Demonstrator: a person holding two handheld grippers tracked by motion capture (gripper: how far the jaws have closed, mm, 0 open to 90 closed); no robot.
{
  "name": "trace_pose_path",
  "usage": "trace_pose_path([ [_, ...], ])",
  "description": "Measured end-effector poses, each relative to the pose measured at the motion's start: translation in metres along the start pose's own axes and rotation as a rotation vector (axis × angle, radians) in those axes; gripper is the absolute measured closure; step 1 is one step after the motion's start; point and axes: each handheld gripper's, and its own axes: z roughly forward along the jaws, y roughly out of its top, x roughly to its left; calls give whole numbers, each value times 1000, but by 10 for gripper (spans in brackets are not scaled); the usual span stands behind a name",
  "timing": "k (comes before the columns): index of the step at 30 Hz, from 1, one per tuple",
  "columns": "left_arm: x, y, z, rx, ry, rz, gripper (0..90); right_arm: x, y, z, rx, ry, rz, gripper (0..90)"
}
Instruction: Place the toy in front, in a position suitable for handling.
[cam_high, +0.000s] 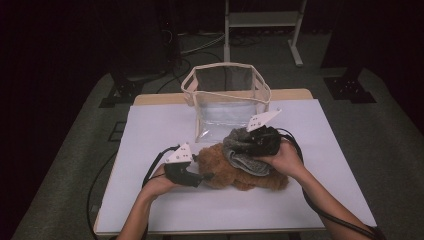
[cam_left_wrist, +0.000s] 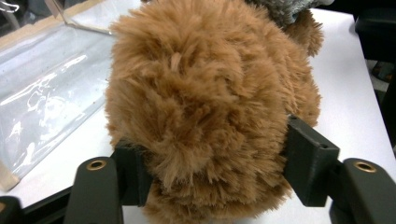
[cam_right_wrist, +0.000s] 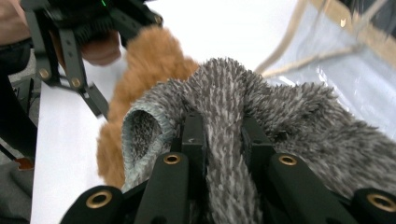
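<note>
Fingers of the left gripper (cam_left_wrist: 212, 186) clamp the brown plush toy (cam_left_wrist: 210, 107), right gripper (cam_right_wrist: 223, 140) pinches the grey fuzzy cloth (cam_right_wrist: 261, 112); both remain outside the clear bag (cam_high: 226, 97), transfer pending.

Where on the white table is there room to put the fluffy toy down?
Bare patches: the white table top left of the clear bag, the near strip before the brown plush toy, and the right side. The middle is crowded with the toy, grey cloth, left gripper and right gripper.
</note>
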Motion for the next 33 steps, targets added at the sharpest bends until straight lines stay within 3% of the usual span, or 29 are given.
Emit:
trace_pose_path([
  [4,0,-2,0,3,5,3,349,1,6,-1,20,-22,-42,752],
  [7,2,-5,1,5,2,5,306,-3,-6,2,62,-39,-40,753],
  [10,2,-5,2,5,10,6,244,-7,-20,0,37,-33,-2,755],
  [16,5,-12,7,4,10,-14,128,-6,-27,-4,26,-56,-11,758],
  [29,9,-20,25,-28,-38,-48,31,-12,-43,-18,-7,-28,43,763],
  [33,5,-20,32,-13,-54,-26,30,-13,-48,-23,-12,-26,50,764],
])
